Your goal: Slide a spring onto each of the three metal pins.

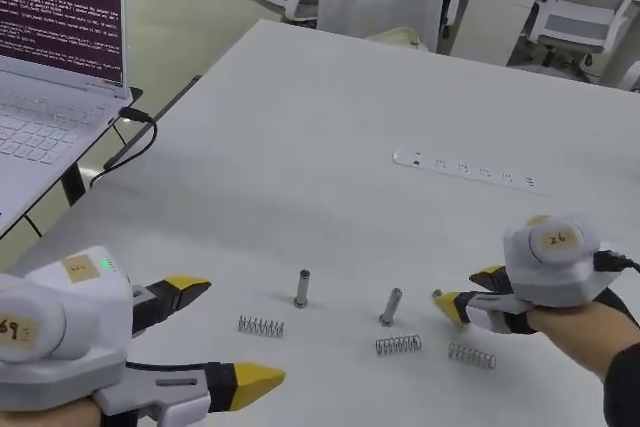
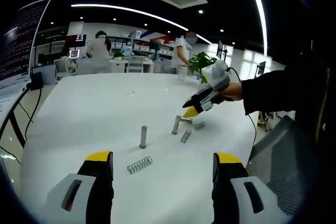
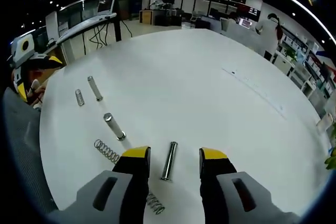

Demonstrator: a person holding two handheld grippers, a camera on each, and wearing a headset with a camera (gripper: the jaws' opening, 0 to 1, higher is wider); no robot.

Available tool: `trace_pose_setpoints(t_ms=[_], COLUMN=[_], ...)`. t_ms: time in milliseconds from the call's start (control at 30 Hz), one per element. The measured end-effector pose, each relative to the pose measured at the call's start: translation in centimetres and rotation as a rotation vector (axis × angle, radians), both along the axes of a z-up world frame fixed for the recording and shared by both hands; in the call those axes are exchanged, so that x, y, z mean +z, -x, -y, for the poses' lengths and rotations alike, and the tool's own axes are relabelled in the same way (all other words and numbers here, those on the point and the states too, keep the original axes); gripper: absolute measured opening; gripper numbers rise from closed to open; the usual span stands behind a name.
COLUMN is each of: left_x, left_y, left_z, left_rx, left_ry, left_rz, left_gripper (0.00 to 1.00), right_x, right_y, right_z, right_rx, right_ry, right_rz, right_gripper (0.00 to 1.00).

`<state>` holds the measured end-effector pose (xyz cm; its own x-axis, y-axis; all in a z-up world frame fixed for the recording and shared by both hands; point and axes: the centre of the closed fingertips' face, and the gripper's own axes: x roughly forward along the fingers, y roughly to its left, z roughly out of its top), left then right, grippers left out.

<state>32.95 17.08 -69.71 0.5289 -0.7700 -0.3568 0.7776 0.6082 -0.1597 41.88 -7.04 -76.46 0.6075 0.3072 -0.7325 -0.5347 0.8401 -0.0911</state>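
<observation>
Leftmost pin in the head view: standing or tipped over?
Standing: the pin rests upright on its base on the table, with a spring lying loose beside it.

The third pin (image 1: 437, 294) lies mostly hidden (one end shows) behind the jaws of the right gripper (image 1: 468, 290).

- Metal pins, three: left pin (image 1: 302, 288), middle pin (image 1: 390, 307), and a third pin (image 3: 169, 160) counted from the right gripper view.
- Springs, three: left spring (image 1: 261, 326), middle spring (image 1: 398, 345), right spring (image 1: 471, 355).
- Grippers, two: left gripper (image 1: 242, 331), right gripper (image 1: 458, 289).
- Laptop (image 1: 40, 67) — one.
- Black cable (image 1: 135, 142) — one.
- Power strip (image 1: 470, 171) — one.
- People standing far off in the left gripper view, two: first person (image 2: 100, 45), second person (image 2: 185, 51).
</observation>
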Motion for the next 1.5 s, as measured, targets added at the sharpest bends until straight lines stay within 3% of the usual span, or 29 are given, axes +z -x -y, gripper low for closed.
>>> trace_pose_setpoints(t_ms=[633, 1500], left_x=[-0.4, -0.5], left_y=[0.0, -0.1], left_z=[-0.3, -0.4], left_rx=[0.010, 0.019], left_ry=[0.000, 0.012], left_rz=[-0.012, -0.019], left_gripper=[0.74, 0.73], right_x=[-2.0, -3.1], right_y=[-0.6, -1.0], right_z=[-0.5, -0.7], right_rx=[0.027, 0.005], right_ry=[0.052, 0.077], right_rz=[-0.070, -0.131], right_gripper=[0.21, 0.08])
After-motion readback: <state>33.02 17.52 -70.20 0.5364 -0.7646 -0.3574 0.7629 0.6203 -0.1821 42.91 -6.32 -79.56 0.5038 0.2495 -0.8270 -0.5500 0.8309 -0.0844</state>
